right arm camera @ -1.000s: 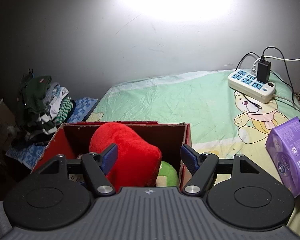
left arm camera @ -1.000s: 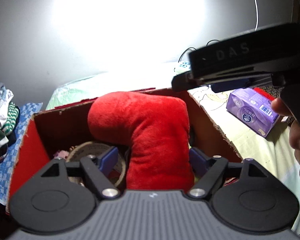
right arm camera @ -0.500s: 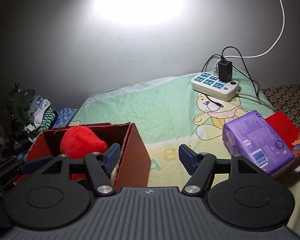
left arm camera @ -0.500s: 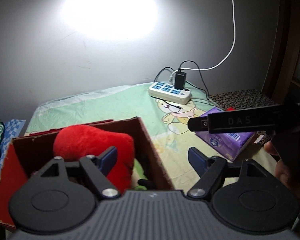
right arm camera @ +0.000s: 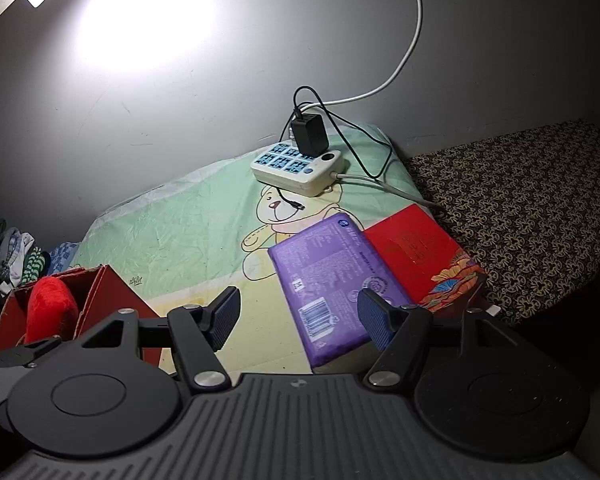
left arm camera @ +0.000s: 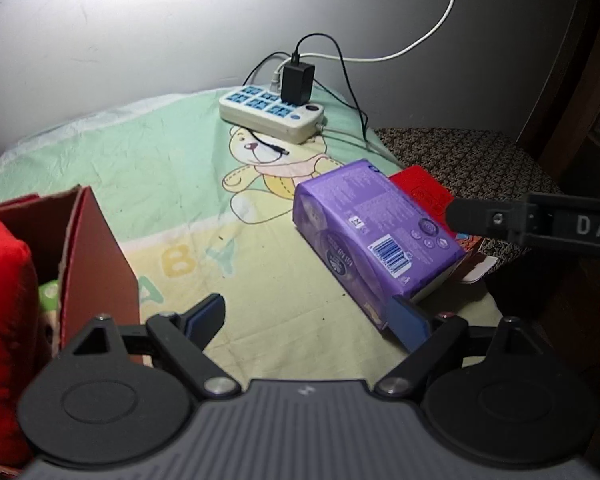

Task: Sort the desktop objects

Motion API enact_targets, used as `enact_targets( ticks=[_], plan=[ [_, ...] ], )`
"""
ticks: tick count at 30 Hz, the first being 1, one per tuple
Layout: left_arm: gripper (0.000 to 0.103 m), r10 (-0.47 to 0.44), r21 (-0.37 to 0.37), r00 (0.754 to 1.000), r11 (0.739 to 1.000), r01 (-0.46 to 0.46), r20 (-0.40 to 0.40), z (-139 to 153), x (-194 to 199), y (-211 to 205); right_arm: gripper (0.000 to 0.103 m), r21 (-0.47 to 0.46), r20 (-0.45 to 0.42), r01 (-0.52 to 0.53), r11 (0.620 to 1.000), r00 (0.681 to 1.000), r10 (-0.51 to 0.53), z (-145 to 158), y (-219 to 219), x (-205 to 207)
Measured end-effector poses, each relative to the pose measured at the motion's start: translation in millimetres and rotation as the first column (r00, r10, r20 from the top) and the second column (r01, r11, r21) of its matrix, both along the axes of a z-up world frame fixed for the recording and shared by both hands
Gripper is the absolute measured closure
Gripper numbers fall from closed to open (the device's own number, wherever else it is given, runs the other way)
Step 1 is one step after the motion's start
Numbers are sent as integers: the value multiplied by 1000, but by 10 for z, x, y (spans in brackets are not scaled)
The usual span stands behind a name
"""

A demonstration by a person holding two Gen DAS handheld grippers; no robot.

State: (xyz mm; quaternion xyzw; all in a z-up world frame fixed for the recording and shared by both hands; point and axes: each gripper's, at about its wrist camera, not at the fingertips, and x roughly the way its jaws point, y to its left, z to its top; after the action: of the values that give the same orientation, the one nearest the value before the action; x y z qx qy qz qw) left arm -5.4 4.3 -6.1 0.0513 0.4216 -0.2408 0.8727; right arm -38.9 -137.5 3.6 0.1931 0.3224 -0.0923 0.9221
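A purple tissue pack (left arm camera: 374, 232) (right arm camera: 324, 284) lies on the green cloth, partly on a red box (right arm camera: 416, 256) (left arm camera: 424, 192). A red cardboard box (left arm camera: 96, 248) (right arm camera: 112, 300) at the left holds a red plush toy (left arm camera: 0, 320) (right arm camera: 50, 310). My left gripper (left arm camera: 308, 320) is open and empty over the cloth, its right finger close to the pack's near end. My right gripper (right arm camera: 300, 316) is open and empty, just before the purple pack. The right gripper's body shows at the right edge of the left wrist view (left arm camera: 540, 224).
A white power strip (left arm camera: 272, 114) (right arm camera: 298, 168) with a black charger and cables sits at the back by the wall. A patterned surface (right arm camera: 520, 200) lies to the right. Folded clothes (right arm camera: 8, 256) are stacked far left.
Both grippers have swung right, away from the cardboard box and plush toy, toward the purple pack. Both stayed open and empty.
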Motion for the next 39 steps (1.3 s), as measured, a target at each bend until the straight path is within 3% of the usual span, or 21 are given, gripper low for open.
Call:
enact_targets(
  ticks=[5,16,27,34,36,39],
  plan=[
    [6,64,33,998,997,-64,-5,-47,21,-282,34,6,-16,-10,1000,1000,10,-74,-273,-10],
    [4,123,75,992,990,-120,-30,-166,108,-639,34,36,-44,-85,996,995,87,-214,-581,165],
    [4,93,62,990,994,-87,-110,-410,192,-789,34,173,-82,-111,979,989,127,-422,-784,406],
    [4,6,35,993,999,-2,-119,-553,147,-851,34,157,-114,-149,976,979,168,-492,-698,549],
    [6,-13,29,993,999,16,-115,-582,136,-882,34,137,-117,-155,978,978,172,-503,-678,570],
    [25,-22,49,994,998,27,-109,-642,179,-949,34,114,-135,-170,979,973,184,-544,-674,607]
  ],
)
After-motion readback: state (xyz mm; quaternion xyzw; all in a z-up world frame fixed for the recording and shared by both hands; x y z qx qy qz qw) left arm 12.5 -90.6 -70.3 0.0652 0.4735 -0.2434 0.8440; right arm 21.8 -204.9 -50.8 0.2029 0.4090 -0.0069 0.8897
